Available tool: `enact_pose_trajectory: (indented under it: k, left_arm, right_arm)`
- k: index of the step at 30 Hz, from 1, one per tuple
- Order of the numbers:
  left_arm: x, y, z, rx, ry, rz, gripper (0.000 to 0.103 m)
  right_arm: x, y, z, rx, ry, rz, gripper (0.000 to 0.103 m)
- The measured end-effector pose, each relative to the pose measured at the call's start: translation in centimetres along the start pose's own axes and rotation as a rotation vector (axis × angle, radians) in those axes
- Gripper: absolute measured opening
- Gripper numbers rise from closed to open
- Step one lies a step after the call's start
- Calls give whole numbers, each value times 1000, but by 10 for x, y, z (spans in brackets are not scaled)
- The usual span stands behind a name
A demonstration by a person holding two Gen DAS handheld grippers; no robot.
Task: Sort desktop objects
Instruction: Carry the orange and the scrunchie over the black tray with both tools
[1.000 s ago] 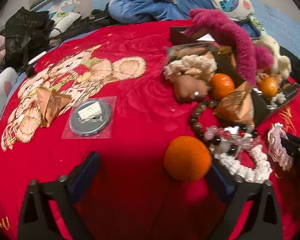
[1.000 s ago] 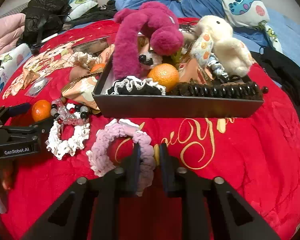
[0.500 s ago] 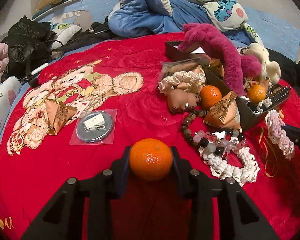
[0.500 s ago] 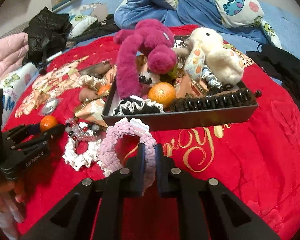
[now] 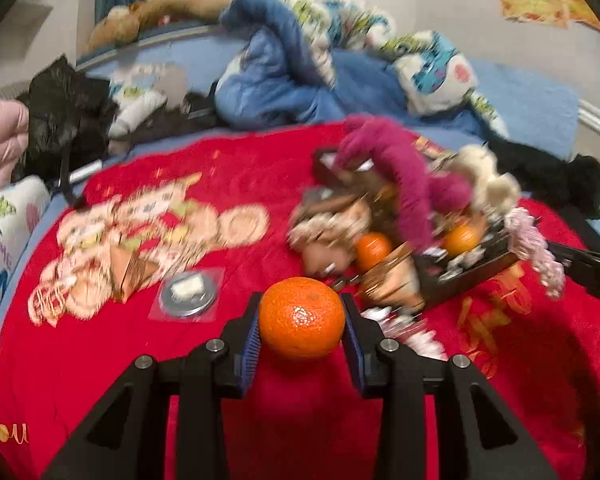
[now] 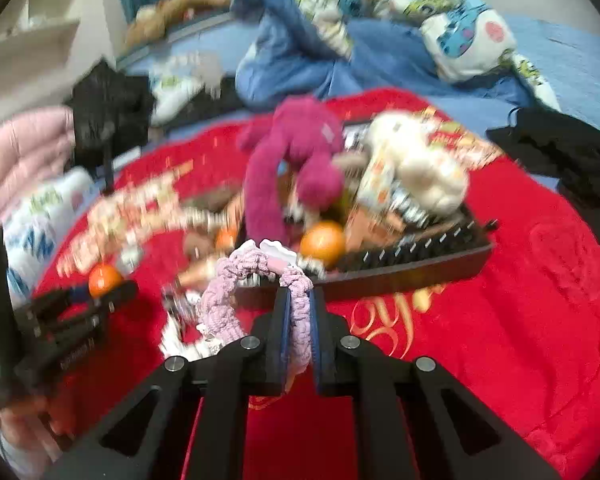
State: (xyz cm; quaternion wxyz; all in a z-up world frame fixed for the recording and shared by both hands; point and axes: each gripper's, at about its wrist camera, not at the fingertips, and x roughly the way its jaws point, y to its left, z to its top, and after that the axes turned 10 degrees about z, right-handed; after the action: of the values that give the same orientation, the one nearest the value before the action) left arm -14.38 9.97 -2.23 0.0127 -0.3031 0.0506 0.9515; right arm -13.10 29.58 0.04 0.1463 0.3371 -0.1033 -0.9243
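Left gripper [image 5: 302, 326]: fingers pinch the tangerine [image 5: 302, 317] between the pads; firm, smooth, likely bruisable. Right gripper [image 6: 300, 320]: fingers pressed on the scrunchie [image 6: 256, 292]; soft, light, its loop dangling beyond the tips.

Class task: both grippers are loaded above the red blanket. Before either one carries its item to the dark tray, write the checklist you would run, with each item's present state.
1. Left gripper pinches the tangerine between both pads: ok.
2. Right gripper shut on the pink scrunchie: ok.
3. Scrunchie's free loop hangs clear of the white scrunchie below: cannot tell, blurred.
4. Free space in the dark tray: not ok; plush toys, a tangerine and hair clips crowd it.
5. Grippers apart from each other: ok.
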Motion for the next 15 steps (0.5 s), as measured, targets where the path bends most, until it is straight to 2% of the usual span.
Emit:
enact_pose_trajectory:
  k: [6,15]
  left_arm:
    - [-19,-30,8,34,-38,-50,38]
    - [-19,-58,6,46,-18,-62,38]
  right_arm:
    - [-18,-14,8,44,-69,-14,9]
    - [-35,-27,7,49,-108,-5,9]
